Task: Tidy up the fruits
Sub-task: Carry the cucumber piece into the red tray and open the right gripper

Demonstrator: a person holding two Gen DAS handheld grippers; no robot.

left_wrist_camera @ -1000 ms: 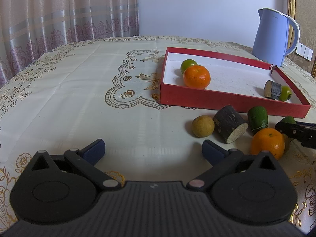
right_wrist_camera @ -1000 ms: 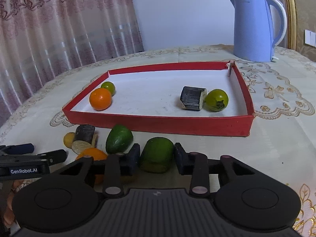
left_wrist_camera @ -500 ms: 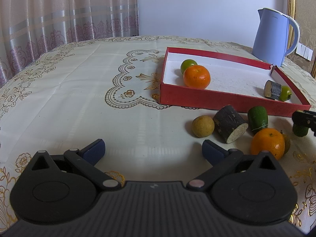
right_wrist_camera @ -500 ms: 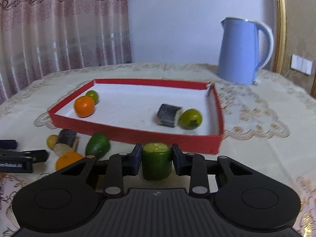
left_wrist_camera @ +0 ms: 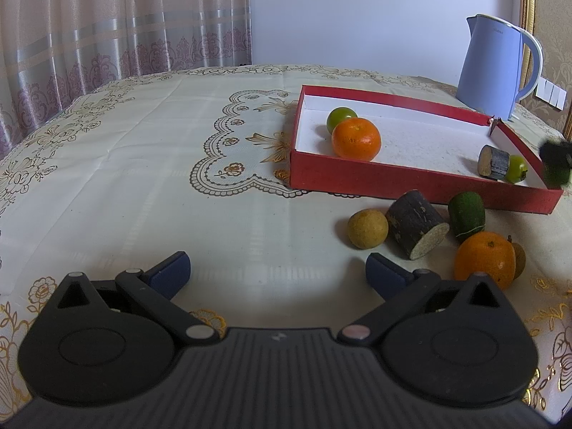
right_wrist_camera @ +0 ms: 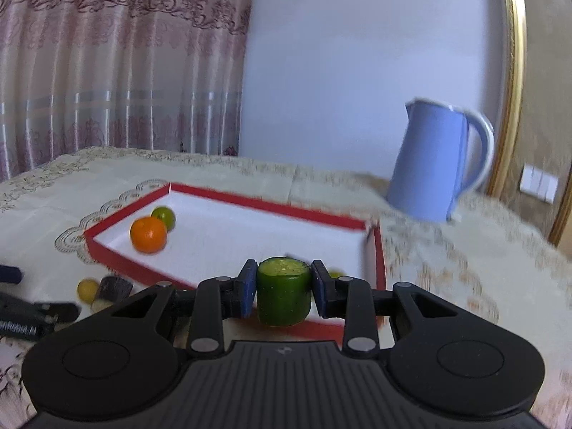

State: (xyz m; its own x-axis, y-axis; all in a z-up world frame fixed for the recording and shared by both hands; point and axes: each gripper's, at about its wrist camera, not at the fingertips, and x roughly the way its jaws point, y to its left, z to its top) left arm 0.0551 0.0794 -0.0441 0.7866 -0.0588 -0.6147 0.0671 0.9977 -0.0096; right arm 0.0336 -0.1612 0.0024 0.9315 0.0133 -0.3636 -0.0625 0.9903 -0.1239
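A red tray point(left_wrist_camera: 393, 181) with a white floor holds an orange point(left_wrist_camera: 355, 139), a green fruit point(left_wrist_camera: 340, 117), a dark cut piece point(left_wrist_camera: 495, 162) and a small green fruit point(left_wrist_camera: 516, 168). On the cloth in front lie a yellow fruit point(left_wrist_camera: 367, 229), a dark log piece point(left_wrist_camera: 416, 228), a green piece point(left_wrist_camera: 466, 211) and an orange point(left_wrist_camera: 485, 259). My left gripper point(left_wrist_camera: 277, 273) is open and empty, low over the cloth. My right gripper point(right_wrist_camera: 284, 287) is shut on a green cut fruit piece point(right_wrist_camera: 283, 296), held above the tray's near right corner point(right_wrist_camera: 375, 279); it also shows in the left wrist view point(left_wrist_camera: 555, 164).
A blue kettle point(left_wrist_camera: 495, 71) stands behind the tray's far right corner. A small brown fruit point(left_wrist_camera: 518, 255) sits behind the loose orange. Curtains hang along the table's far left side. Open cloth point(left_wrist_camera: 143, 178) lies left of the tray.
My right gripper has lifted the green piece off the cloth and carried it up and forward over the tray's near right corner. The left gripper has not moved.
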